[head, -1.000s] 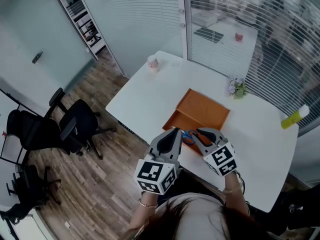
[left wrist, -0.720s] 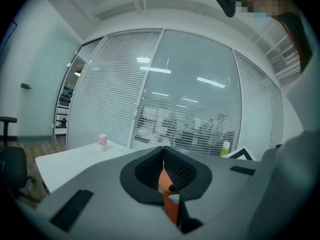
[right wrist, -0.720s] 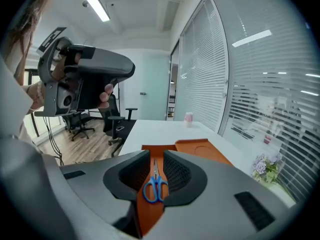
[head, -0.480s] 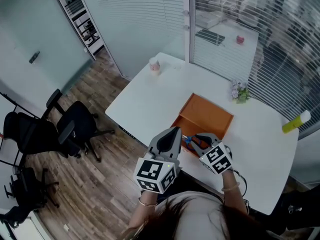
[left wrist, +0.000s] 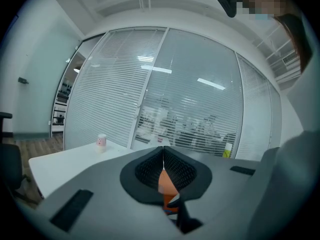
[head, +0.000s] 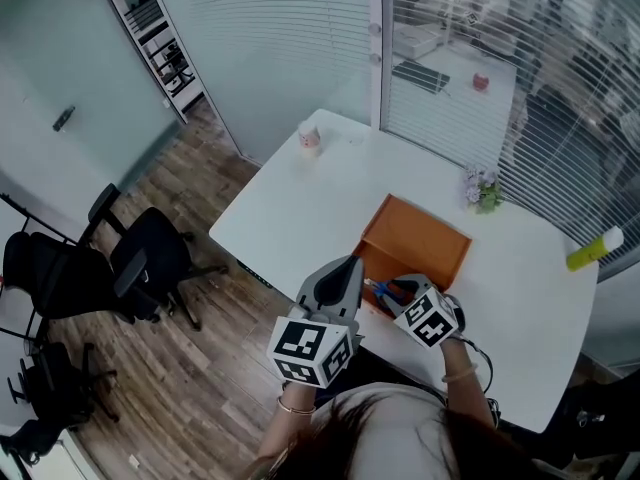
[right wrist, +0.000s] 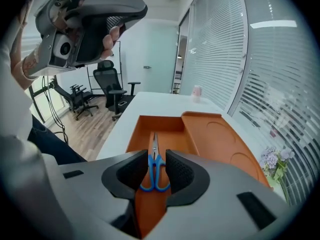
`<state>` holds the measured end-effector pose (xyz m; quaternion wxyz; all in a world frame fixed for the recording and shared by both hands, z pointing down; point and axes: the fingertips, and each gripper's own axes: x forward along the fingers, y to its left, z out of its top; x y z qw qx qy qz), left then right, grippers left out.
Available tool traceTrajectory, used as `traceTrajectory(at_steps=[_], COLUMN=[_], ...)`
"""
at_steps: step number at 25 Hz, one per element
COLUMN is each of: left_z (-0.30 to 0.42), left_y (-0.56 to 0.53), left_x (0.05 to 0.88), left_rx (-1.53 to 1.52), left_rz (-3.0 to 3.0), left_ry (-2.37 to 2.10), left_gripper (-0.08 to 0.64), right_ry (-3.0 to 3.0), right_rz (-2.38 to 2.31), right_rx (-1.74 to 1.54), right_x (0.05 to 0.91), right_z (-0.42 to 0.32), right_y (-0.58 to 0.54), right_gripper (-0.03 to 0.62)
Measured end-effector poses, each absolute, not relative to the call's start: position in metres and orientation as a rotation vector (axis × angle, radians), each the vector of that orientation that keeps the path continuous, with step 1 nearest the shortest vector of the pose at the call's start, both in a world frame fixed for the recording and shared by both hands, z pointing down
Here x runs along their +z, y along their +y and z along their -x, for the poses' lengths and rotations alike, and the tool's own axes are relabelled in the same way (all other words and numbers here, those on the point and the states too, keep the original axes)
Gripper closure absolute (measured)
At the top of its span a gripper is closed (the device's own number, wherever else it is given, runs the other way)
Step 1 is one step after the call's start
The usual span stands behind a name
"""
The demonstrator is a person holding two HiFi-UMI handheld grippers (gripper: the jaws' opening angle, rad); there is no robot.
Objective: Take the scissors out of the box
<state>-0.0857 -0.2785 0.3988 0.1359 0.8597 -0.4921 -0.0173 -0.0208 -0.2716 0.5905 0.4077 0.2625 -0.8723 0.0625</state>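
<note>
Head view half-hides scissors between the right tool's just-opening jaws.

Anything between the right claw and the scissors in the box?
Nothing visible. The box is open, its lid lying aside, and the scissors lie bare inside. The right claw has just been opening its jaws; the blue handles show between them, not yet gripped.

Scissors in box, box on table, cup seemingly far-left

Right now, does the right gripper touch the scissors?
Cannot tell. The right gripper has just been opening; its view shows the scissors between the jaws, but neither gap nor contact plainly.
</note>
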Motion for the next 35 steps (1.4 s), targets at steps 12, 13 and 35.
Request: traceTrajectory(at_steps=[12, 13, 35], left_z=[0.101, 0.102, 0.106], left_y=[-0.299, -0.3, -0.317], left_x=[0.408, 0.408, 0.419], left_rx=[-0.043, -0.042, -0.042], left_rz=[-2.461, -2.46, -2.439], left_ry=[-1.432, -1.432, -1.421], left_gripper=[0.54, 0.54, 0.54], right_ry=[-2.027, -2.014, -1.94], right_rz=[-0.536, -0.528, -0.447], right_rx=[0.207, 0.215, 0.31], right_x=[0.634, 0.637, 0.657], right_z=[0.02, 0.02, 0.018], right_y=[-0.272, -0.271, -0.274], right_gripper=[0.445, 0.444, 0.428])
